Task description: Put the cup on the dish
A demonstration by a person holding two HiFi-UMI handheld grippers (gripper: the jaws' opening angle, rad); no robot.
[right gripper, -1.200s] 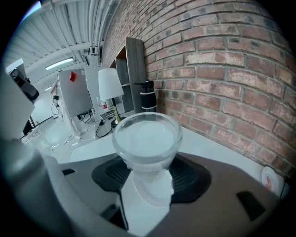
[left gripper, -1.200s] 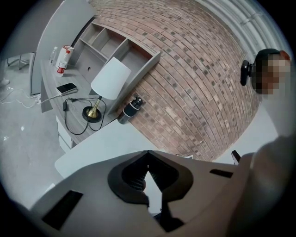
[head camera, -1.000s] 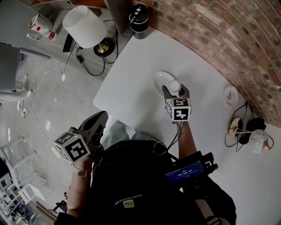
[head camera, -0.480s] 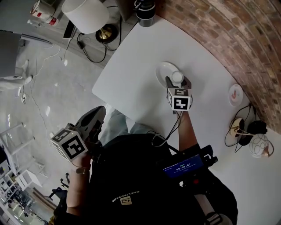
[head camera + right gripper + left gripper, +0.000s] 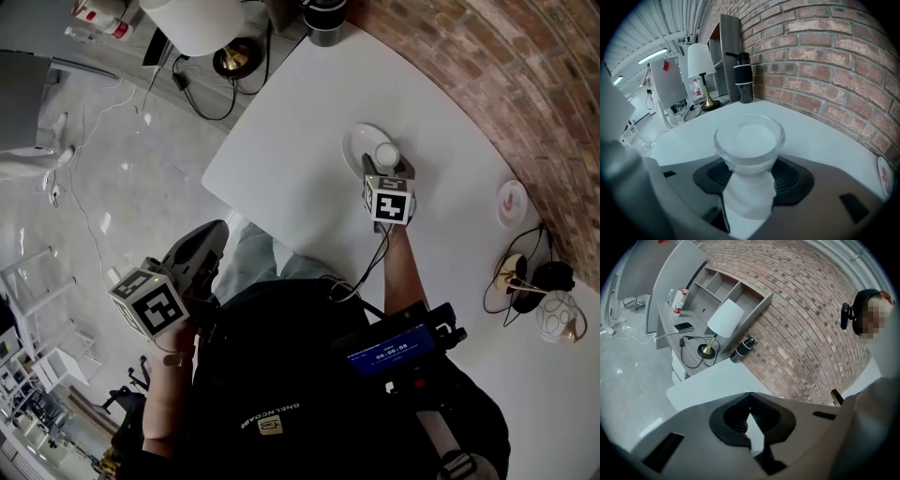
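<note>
1. Left claw: I read it in the left gripper view as clenched. The jaw tips meet and nothing sits between them. In the head view it hangs off the worktop, over the grey floor, close to my body.
2. Screen unit: a dark device with a lit blue display sits at my chest, below the right forearm.
3. Right claw: it is out over the worktop, with its marker cube facing the head camera. In the right gripper view the two ribbed black pads press on opposite sides of the cup, so this claw is grasping the cup.
4. Cup: a small translucent white cup, upright, mouth up, with its rim above the pads. In the head view it lies over the right part of the dish. I cannot tell whether its base touches the dish.
5. Dish: a round white dish lies flat on the worktop, mostly showing to the left of the cup.
6. Saucer: a small white saucer with a red mark lies well to the right, near the brick wall.
7. Flask: a black cylinder stands at the worktop's far end, against the wall.
8. Lamp: a white-shaded lamp with a brass base stands beyond the worktop's far edge.
</note>
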